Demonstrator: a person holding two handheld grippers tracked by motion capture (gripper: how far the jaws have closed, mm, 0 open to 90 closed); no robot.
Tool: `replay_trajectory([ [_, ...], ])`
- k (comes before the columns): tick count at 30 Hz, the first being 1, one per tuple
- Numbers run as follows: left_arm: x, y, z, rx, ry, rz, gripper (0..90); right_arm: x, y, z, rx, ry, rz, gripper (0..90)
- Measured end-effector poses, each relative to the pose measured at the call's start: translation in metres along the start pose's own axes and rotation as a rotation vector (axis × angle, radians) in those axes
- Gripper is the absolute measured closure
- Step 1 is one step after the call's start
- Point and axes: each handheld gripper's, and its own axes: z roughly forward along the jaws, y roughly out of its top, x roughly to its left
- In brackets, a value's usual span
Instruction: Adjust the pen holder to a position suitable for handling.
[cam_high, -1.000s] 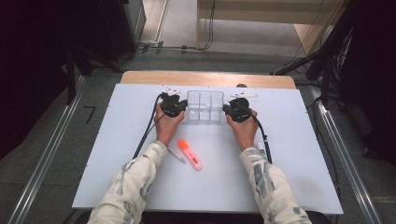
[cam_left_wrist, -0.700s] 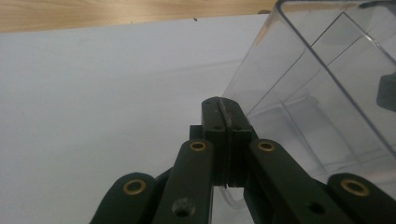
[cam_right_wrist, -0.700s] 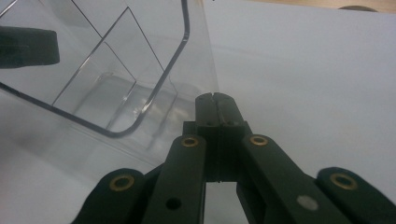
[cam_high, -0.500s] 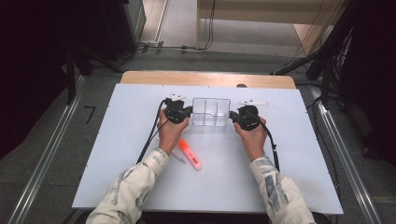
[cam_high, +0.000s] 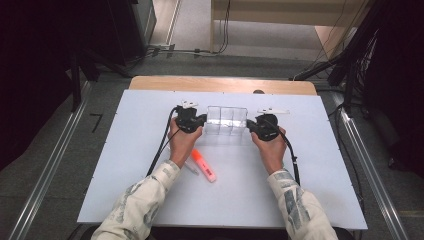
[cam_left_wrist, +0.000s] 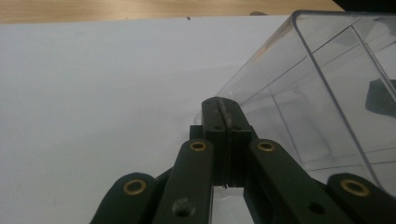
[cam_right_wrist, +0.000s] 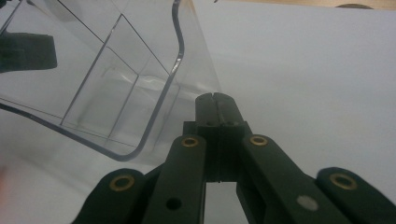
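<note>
High view: we see a white table with a clear plastic compartment box standing near the middle of its far edge, well inside the left and right edges. The box is divided by thin inner walls into several compartments; we cannot tell how many. The left gripper meets the box at its left end and the right gripper meets it at its right end, each held in one hand of the person, whose patterned sleeves enter from the near edge. A black cable trails from the left gripper toward the near-left part of the surface. An orange highlighter pen lies flat on the surface nearer the near edge, just beside the left forearm and well apart from the box.

Left gripper view: the left gripper has its two black jaws pressed together, with the lower wall of the compartment box at their tips; we judge the jaws clenched on the box wall. The box appears tilted in this view.

Right gripper view: the right gripper likewise has its jaws closed flat against each other at the edge of the compartment box, grasping its wall. Through the clear plastic we see a dark shape at the far side, which is the other gripper.
</note>
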Motion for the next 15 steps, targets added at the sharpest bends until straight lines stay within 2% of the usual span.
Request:
replay_trajectory([
  [4,0.0,0.0,0.003,-0.006,0.007,-0.003,90.0,-0.002,0.0,0.004,-0.009,-0.007,0.006,88.1],
  [7,0.002,0.0,0.01,0.016,0.016,0.002,90.0,-0.003,0.0,0.009,0.0,-0.011,0.01,88.1],
  [12,-0.001,0.0,0.015,0.03,0.004,0.004,90.0,-0.009,-0.002,0.013,0.019,-0.034,0.016,88.1],
  [15,-0.011,-0.001,0.016,0.044,-0.016,0.012,90.0,-0.014,-0.004,0.008,0.025,-0.045,0.017,88.1],
])
